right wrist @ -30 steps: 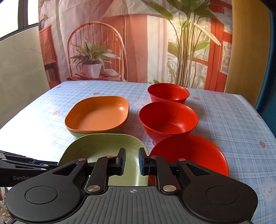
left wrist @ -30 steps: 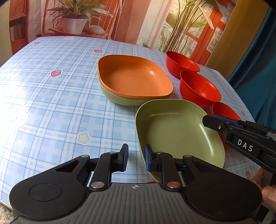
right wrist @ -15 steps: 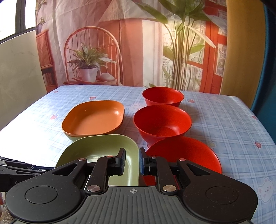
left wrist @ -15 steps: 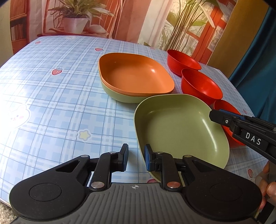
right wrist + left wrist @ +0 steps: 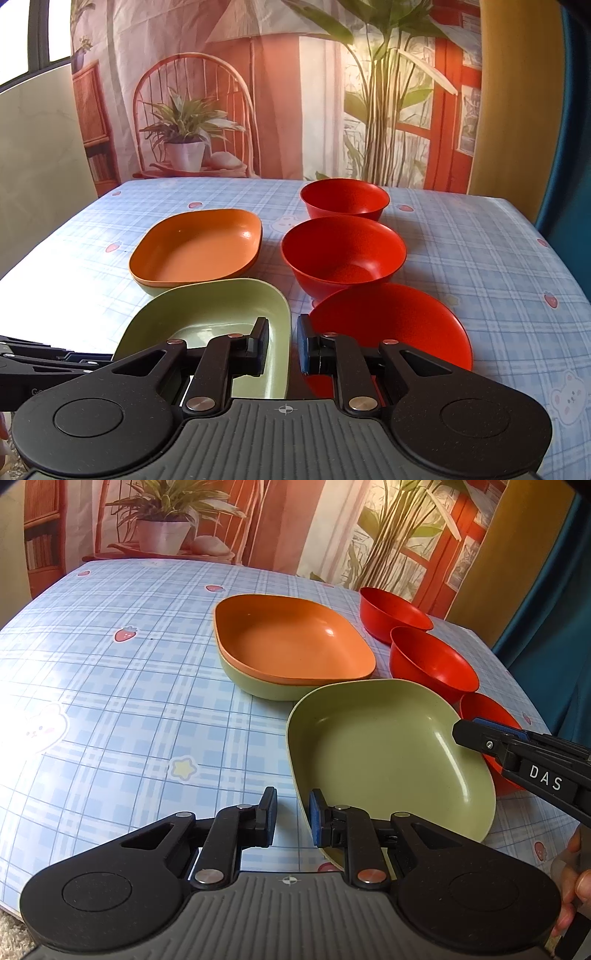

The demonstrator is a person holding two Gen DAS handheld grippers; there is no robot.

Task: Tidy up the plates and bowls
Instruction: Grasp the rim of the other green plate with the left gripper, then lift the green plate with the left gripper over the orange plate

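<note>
- While the green plate point(image 5: 380, 753) sits by the counter's point(image 5: 129, 701) near edge, the left hand-held gripper point(image 5: 291, 818) straddles its near-left rim, jaws narrow, one pad inside and one outside.
- The right hand-held gripper point(image 5: 282, 347) does the same on the opposite rim, beside the red plate point(image 5: 388, 321). Two holds would keep a wide, shallow dish level.
- Clenched on the rim, or just poised? I cannot tell for either; a sliver of counter shows beside the left one's outer pad.
- Farther in, an orange plate point(image 5: 291, 638) nests on a second green plate point(image 5: 258, 688), the likely destination, I'd say.
- Two bowls point(image 5: 343, 247) line up behind the red plate toward the far edge.
</note>
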